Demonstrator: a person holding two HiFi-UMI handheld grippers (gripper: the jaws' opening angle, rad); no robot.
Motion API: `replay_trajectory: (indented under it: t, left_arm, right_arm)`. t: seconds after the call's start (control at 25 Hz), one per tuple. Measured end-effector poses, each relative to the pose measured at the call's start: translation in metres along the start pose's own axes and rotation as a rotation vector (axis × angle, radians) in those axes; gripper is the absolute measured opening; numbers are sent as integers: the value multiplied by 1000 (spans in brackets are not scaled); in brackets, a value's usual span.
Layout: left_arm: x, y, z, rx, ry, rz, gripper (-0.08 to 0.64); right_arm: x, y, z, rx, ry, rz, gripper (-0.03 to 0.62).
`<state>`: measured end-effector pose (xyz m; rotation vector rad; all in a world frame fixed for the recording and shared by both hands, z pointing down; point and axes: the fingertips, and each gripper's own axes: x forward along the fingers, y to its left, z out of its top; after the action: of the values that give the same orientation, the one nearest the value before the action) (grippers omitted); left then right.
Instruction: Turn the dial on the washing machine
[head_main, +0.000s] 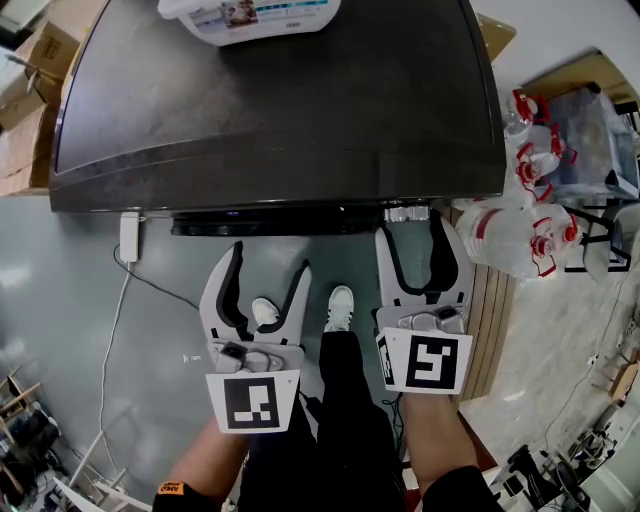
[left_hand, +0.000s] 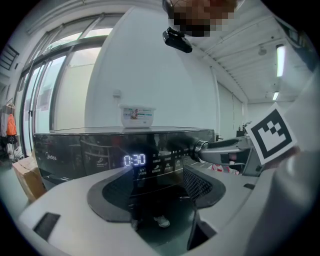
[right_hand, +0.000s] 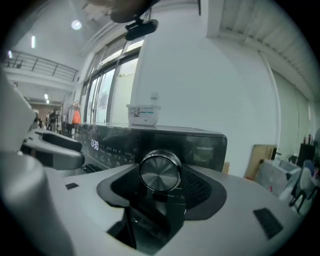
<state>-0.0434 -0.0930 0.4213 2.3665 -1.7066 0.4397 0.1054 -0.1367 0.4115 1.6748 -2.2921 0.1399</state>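
Right tongs (right_hand: 162, 182) flank the dial (right_hand: 160, 171), perhaps touching it; hard to tell.

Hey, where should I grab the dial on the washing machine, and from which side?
Take the dial by its round rim, coming straight at the front of the washing machine. It juts out as a short cylinder facing you, and the right gripper has its open jaws either side of it.

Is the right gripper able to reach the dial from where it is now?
Probably yes. The right gripper faces the dial head-on, with its jaws open wider than the dial and nothing between them and it. The left gripper hangs off to the side, out of the way.
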Motion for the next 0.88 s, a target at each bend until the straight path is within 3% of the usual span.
replay_trajectory:
  t: [0.2, 0.32, 0.4, 0.64, 0.76, 0.88]
  left_arm:
    - [0, 0, 1, -5, -2, 1, 302]
    - [0, 0, 0, -13, 0, 3, 302]
    - [-1, 0, 0, -8, 6, 2, 302]
    - [-1, 1, 0, -6, 1, 2, 302]
    - [-2, 1, 0, -8, 1, 1, 302]
    - [-3, 2, 0, -6, -1, 2, 302]
  right_arm:
    - [-1, -6, -1, 225, -20, 47, 275]
    - [-1, -6, -1, 258, -24, 67, 276]
    - [-1, -5, 0, 173, -19, 53, 278]
    - [-2, 6, 12, -205, -58, -31, 291]
    - [-1, 10, 2, -302, 6, -53, 291]
    - [0, 7, -7, -319, 59, -62, 290]
